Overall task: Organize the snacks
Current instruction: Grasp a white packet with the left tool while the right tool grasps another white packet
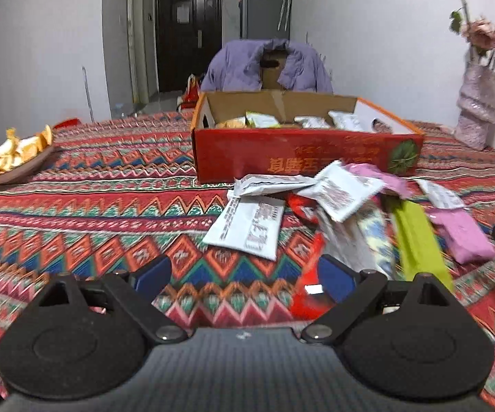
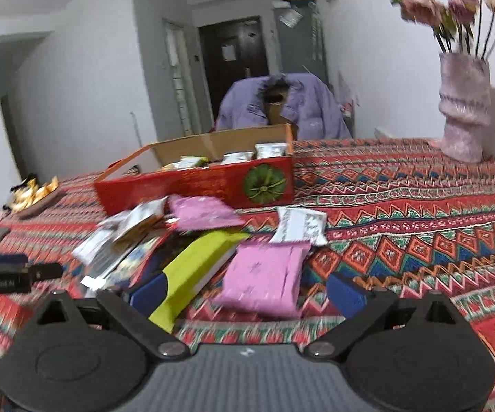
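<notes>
left wrist: low over tablecloth (image 1: 110, 185), faces red box (image 1: 305, 152) front-on, snack pile (image 1: 333, 206) near, to its right | right wrist: low, angled from box's right, pile close | shared: box, pile, vase (image 1: 477, 103), purple jacket (image 1: 264, 65)

Even, soft indoor light; no glare. Motion blur smears the snacks (image 2: 262, 283) and flowers (image 2: 453, 7). Fisheye bends edges; corners are dark.

I note a red box (image 1: 302, 152) with green emblem; before it, pink (image 2: 264, 279), lime-green (image 2: 196, 264) and white packets (image 1: 247, 225) on zigzag-patterned red cloth (image 1: 110, 206).
</notes>
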Available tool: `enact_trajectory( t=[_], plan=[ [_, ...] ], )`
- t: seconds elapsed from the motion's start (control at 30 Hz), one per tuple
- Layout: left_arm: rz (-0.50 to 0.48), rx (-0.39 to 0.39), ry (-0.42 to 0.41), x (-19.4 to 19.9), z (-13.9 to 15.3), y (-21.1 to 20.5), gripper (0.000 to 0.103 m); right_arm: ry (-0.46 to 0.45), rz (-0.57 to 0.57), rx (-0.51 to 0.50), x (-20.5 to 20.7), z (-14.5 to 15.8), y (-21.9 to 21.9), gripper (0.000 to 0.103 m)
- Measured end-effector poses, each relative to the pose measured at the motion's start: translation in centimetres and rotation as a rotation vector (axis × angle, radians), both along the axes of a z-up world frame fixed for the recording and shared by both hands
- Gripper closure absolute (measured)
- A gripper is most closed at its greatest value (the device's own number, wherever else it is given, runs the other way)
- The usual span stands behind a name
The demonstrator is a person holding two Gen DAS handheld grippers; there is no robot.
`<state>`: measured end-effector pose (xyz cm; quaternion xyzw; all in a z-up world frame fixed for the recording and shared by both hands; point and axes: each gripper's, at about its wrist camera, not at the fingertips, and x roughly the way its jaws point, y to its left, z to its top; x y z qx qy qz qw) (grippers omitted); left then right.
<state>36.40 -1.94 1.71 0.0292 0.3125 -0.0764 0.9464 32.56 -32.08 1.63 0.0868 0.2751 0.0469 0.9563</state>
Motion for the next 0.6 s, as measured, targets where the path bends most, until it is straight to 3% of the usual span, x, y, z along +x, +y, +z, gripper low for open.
enact_trajectory(
  t=[0.23, 0.4, 0.47, 0.53, 0.6],
  plan=[
    [-0.01, 0.003, 0.061, 6.5, -1.9, -0.5, 0.021, 0.054, -0.057, -0.01, 8.0, -1.1, -1.7, 0.013],
    [-0.042, 0.029, 0.053, 8.3, -2.7, -1.0, 0.025, 0.094, -0.08, -0.044, 12.2, -2.5, -2.1, 0.029],
    [-0.041, 0.018, 0.055, 8.9, -2.8, -1.0, 0.027, 0.108, -0.088, -0.062, 13.2, -3.0, -2.1, 0.029],
    [-0.05, 0.02, 0.051, 9.0, -2.8, -1.1, 0.037, 0.119, -0.083, -0.075, 13.6, -3.5, -1.8, 0.035],
    [-0.059, 0.022, 0.047, 9.0, -2.6, -1.3, 0.052, 0.114, -0.08, -0.122, 13.5, -3.6, -1.3, 0.053]
  ],
)
